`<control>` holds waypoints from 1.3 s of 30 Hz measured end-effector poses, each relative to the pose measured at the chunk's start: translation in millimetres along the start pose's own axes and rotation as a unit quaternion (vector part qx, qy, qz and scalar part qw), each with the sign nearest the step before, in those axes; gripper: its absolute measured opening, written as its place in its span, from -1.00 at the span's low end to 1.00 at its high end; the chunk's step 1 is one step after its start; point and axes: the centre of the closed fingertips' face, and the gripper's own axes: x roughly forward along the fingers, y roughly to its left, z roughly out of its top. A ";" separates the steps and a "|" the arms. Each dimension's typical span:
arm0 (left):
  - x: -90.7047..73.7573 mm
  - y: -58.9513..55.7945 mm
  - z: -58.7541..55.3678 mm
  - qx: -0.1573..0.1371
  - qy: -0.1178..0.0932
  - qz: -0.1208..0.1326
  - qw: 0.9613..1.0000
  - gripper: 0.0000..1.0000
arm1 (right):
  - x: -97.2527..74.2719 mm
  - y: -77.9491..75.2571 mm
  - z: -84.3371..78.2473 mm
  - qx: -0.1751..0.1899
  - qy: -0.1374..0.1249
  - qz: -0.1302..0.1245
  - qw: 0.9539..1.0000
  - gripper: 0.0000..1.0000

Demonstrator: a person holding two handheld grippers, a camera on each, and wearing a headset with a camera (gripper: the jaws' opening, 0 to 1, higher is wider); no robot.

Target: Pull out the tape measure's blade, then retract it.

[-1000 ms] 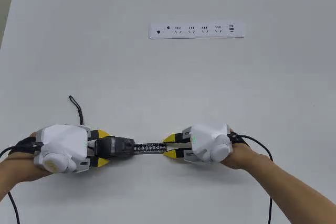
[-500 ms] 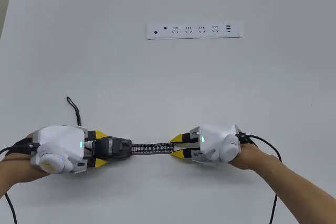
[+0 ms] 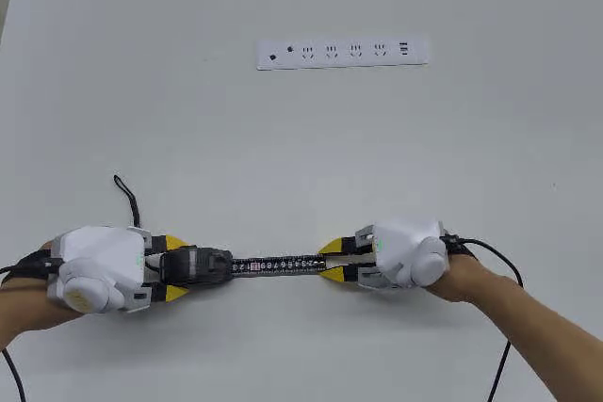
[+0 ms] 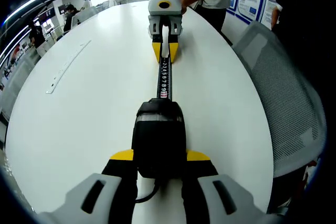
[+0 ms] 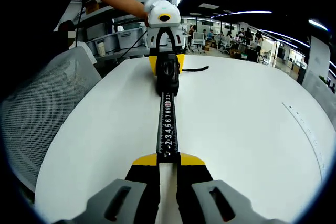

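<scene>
A black tape measure case point(image 3: 196, 265) lies low over the white table, and my left gripper point(image 3: 175, 267) is shut on it; in the left gripper view the case point(image 4: 159, 136) sits between the yellow-tipped fingers point(image 4: 122, 156). Its black blade point(image 3: 279, 264) with white numbers runs straight to the right. My right gripper point(image 3: 331, 260) is shut on the blade's end point(image 5: 167, 153). In the right gripper view the blade point(image 5: 168, 124) leads to the case point(image 5: 168, 74) held by the left gripper. A black wrist cord point(image 3: 128, 198) trails from the case.
A white power strip point(image 3: 341, 52) lies flat further back on the white table point(image 3: 301, 148). Cables trail from both grippers toward the front edge. A mesh office chair point(image 4: 283, 103) stands beside the table's edge.
My right gripper has moved right, away from the case, so more of the blade is out. The left gripper with the case has shifted slightly left.
</scene>
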 end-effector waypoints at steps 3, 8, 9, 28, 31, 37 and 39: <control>-0.1 0.1 0.2 -0.001 0.000 0.000 1.000 -0.45 | -4.6 0.1 -2.3 0.002 0.001 0.000 1.000 -0.84; 0.0 0.4 0.3 0.000 0.000 -0.001 1.000 -0.45 | -9.4 0.2 -5.9 0.002 0.004 0.000 1.000 -0.84; 0.1 0.4 0.3 0.000 0.000 -0.001 1.000 -0.45 | -11.3 0.3 -7.2 0.005 0.004 -0.001 1.000 -0.84; 0.1 0.3 0.9 0.002 0.001 -0.002 1.000 -0.45 | -31.5 1.7 -21.3 0.011 0.011 -0.004 1.000 -0.84; -0.6 0.0 2.2 0.002 0.000 -0.003 1.000 -0.45 | -34.8 2.0 -22.7 0.010 0.011 -0.005 1.000 -0.84; -1.7 -0.4 6.3 0.004 -0.001 -0.004 1.000 -0.45 | -39.9 1.8 -27.8 0.015 0.011 -0.004 1.000 -0.84; -1.9 -0.5 7.5 0.005 0.000 -0.004 1.000 -0.45 | -41.5 1.9 -29.5 0.017 0.011 -0.004 1.000 -0.84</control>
